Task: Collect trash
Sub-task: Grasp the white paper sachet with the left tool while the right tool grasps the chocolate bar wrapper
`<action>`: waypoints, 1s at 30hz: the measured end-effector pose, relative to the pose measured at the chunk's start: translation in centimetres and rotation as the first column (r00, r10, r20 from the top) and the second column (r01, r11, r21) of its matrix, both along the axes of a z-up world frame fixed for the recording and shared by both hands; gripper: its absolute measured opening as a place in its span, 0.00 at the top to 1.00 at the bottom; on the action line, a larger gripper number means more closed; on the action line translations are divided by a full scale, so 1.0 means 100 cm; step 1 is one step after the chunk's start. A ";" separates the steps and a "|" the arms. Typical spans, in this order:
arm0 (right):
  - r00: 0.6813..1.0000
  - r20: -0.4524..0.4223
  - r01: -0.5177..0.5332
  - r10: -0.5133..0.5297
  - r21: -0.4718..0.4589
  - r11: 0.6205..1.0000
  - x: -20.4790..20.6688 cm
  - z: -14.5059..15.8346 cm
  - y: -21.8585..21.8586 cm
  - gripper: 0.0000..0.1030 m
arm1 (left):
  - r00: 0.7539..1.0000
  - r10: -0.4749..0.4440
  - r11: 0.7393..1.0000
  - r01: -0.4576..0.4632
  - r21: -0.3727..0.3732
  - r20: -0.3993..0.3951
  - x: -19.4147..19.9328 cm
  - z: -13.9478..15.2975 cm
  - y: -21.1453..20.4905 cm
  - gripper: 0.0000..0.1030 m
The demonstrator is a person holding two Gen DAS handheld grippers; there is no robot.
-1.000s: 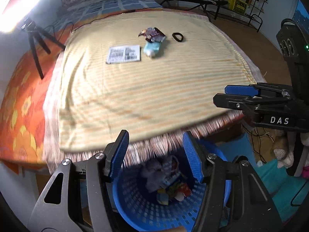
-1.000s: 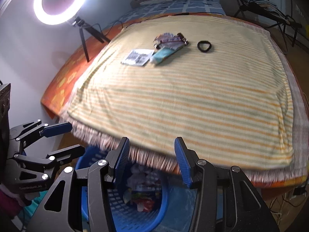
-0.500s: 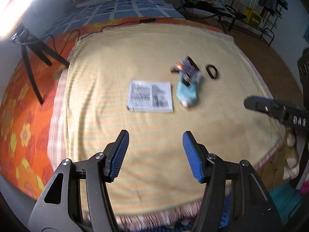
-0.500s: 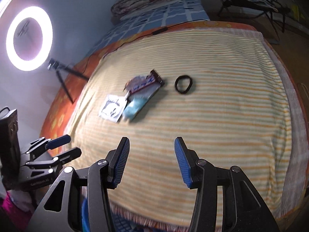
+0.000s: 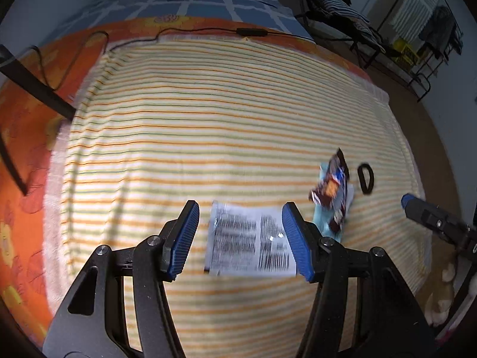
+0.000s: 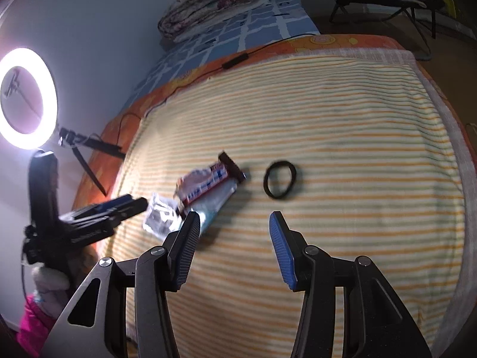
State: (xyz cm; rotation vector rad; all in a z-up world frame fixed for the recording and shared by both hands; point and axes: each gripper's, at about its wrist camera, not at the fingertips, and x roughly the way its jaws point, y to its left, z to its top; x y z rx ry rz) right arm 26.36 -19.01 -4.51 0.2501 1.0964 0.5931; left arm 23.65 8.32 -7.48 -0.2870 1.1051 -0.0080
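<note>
A white printed packet lies flat on the striped blanket. My left gripper hovers over it, open, with the packet showing between its blue pads. To the right, a dark candy wrapper rests on a light blue packet, and a black hair band lies beyond them. My right gripper is open and empty, short of the candy wrapper, the light blue packet and the hair band. In the right wrist view the left gripper reaches in beside the white packet.
A lit ring light on a tripod stands left of the bed, with a tripod leg resting on the orange sheet. A black cable runs along the blanket's far edge. Folded quilts lie at the back, and a chair and rack stand on the floor.
Both grippers moved from above the blue basket at the bed's edge out over the blanket. The basket has left view and the trash is now close under the fingers.
</note>
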 end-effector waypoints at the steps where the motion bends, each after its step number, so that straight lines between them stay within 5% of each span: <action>1: 1.000 -0.008 0.003 -0.003 0.008 1.000 0.003 -0.001 0.002 0.55 | 1.000 0.003 1.000 -0.003 -0.008 -0.004 0.005 -0.003 0.001 0.42; 15: 0.997 -0.058 0.043 -0.042 0.027 0.999 0.028 -0.018 0.010 0.54 | 0.989 -0.121 0.988 0.112 -0.109 -0.083 -0.011 -0.017 0.004 0.49; 18: 0.996 -0.066 0.056 -0.054 0.036 0.998 0.033 -0.020 0.014 0.54 | 0.982 -0.163 0.986 0.158 -0.051 -0.099 -0.025 -0.015 -0.007 0.48; 20: 0.997 -0.067 0.051 -0.049 0.035 0.998 0.034 -0.020 0.019 0.54 | 0.974 -0.204 0.977 0.208 0.034 -0.102 -0.033 -0.010 -0.019 0.36; 23: 0.996 -0.073 0.050 -0.047 0.041 0.998 0.036 -0.022 0.025 0.54 | 0.958 -0.283 0.939 0.287 0.190 -0.050 -0.043 0.001 -0.042 0.20; 30: 0.993 -0.102 0.073 -0.067 0.061 0.995 0.040 -0.028 0.032 0.54 | 0.920 -0.382 0.859 0.387 0.336 -0.082 -0.035 -0.014 -0.074 0.18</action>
